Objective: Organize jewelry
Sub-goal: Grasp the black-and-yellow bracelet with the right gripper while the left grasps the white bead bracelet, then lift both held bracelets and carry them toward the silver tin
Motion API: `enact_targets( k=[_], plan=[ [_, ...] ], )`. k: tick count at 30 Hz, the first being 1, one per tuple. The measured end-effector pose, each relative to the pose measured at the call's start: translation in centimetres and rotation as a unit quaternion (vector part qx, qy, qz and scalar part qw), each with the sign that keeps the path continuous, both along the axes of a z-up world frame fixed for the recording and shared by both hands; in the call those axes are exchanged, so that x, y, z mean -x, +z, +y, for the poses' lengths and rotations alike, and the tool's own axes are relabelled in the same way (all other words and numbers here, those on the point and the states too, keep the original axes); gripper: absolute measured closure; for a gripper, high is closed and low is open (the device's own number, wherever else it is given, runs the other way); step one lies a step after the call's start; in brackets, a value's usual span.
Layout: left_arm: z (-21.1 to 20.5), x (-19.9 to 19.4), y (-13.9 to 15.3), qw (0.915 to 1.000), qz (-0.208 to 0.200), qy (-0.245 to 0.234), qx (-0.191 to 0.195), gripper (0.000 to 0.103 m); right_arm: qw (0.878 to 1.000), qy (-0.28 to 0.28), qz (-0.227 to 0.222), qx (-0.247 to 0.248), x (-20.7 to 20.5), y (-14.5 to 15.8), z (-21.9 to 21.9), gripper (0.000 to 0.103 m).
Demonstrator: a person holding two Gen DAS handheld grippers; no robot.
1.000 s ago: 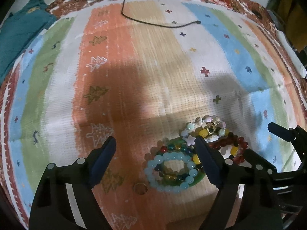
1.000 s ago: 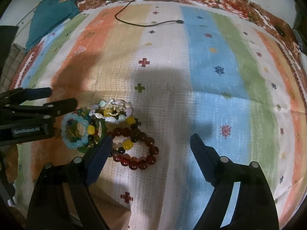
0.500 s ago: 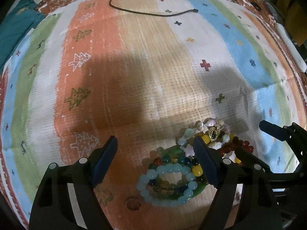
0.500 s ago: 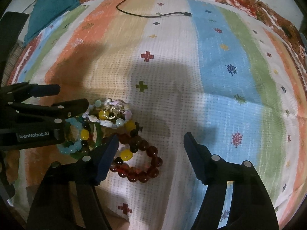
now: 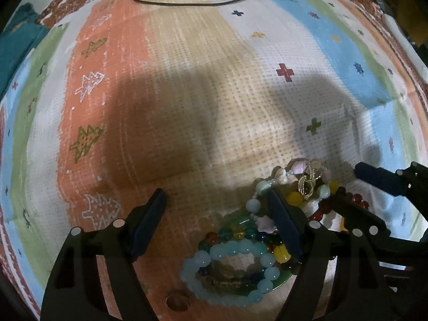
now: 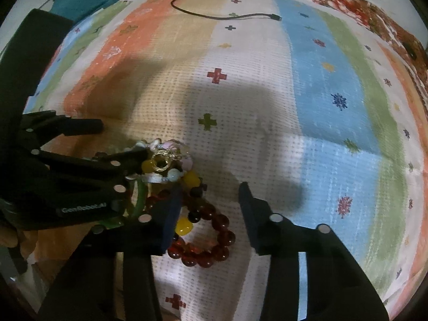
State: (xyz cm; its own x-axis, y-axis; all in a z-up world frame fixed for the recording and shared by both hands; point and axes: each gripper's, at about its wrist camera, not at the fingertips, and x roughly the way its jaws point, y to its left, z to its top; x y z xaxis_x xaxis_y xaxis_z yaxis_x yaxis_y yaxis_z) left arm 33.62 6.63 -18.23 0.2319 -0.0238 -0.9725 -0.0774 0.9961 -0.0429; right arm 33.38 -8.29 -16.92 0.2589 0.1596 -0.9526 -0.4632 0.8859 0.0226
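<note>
Red-brown beads lie between the fingers of your right hand-held gripper (image 6: 208,208): the dark red bracelet (image 6: 206,240) sits on the striped cloth (image 6: 267,107), touching the rest of the pile. You look to be at the picking-up step, pulling bracelets out of the heap. The right jaws are closing but do not press the beads yet. Your left hand-held gripper (image 5: 216,214) is also closing, still wide, over the pale blue bracelet (image 5: 232,251) and the green bangle (image 5: 281,281); its right finger touches the pile and grips nothing. Next, I think you must catch one strand only, then lift slowly so the pastel charm bracelet (image 5: 294,182) does not drag along.
</note>
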Motion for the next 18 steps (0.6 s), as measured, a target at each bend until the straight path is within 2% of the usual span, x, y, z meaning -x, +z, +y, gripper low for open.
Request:
enact_targets(
  k=[1,4,6,9,14,18],
  plan=[
    [0.1,0.0,0.0,1.0,-0.001,0.0,0.001,0.032,1.0,0.0,0.002,-0.002,0.0,-0.1,0.0,0.066],
    [0.5,0.0,0.1,1.0,0.0,0.003,-0.001,0.05,1.0,0.002,0.009,-0.009,-0.1,-0.3,0.0,0.068],
    [0.8,-0.1,0.3,1.0,-0.001,0.007,0.0,0.073,1.0,0.001,0.017,-0.019,-0.1,-0.4,-0.2,0.074],
    [1.6,-0.2,0.3,0.9999,-0.002,0.013,-0.004,0.093,0.999,0.002,0.023,-0.028,-0.2,-0.5,0.0,0.081],
    [2.3,-0.2,0.3,0.9999,-0.007,0.012,-0.002,0.094,1.0,0.008,0.019,-0.023,-0.2,-0.5,0.7,0.091],
    [2.3,0.1,0.2,0.9999,-0.009,0.012,-0.005,0.094,0.999,0.009,0.021,-0.025,-0.5,-0.6,0.8,0.092]
  ],
)
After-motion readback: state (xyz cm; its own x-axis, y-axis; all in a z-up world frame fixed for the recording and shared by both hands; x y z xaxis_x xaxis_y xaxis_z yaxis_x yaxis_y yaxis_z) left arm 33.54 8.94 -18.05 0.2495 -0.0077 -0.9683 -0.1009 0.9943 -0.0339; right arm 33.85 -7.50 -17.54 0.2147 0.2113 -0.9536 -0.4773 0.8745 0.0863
